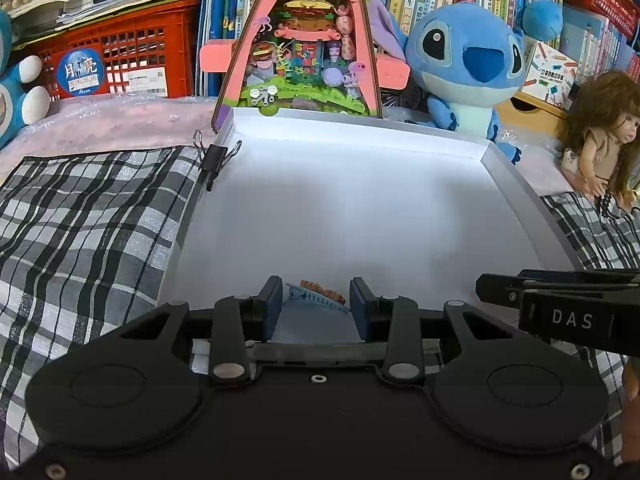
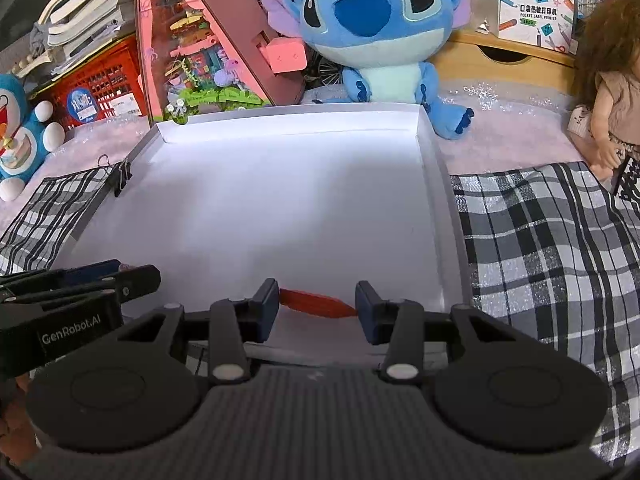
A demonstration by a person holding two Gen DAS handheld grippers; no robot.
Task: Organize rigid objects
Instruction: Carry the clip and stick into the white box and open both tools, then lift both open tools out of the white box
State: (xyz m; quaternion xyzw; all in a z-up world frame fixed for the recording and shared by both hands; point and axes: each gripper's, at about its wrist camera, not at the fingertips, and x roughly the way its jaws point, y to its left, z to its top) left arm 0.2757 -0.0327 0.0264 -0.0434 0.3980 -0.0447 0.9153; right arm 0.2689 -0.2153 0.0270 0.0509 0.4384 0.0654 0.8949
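My left gripper (image 1: pixel 316 304) is shut on a small blue toy shark with a brown piece on top (image 1: pixel 316 298), held over the near end of the white tray (image 1: pixel 516 184). My right gripper (image 2: pixel 318 306) is shut on a red elongated toy (image 2: pixel 318 303), also held over the near end of the white tray (image 2: pixel 434 168). Both grippers sit side by side; the right one shows at the right edge of the left wrist view (image 1: pixel 560 300), and the left one at the left edge of the right wrist view (image 2: pixel 80 284).
A black binder clip (image 1: pixel 214 156) grips the tray's left rim. A plaid cloth (image 1: pixel 80 220) lies under the tray. Behind stand a pink triangular toy house (image 1: pixel 304 40), a blue plush (image 1: pixel 468 60), a doll (image 1: pixel 600 136), a red crate (image 1: pixel 120 56) and books.
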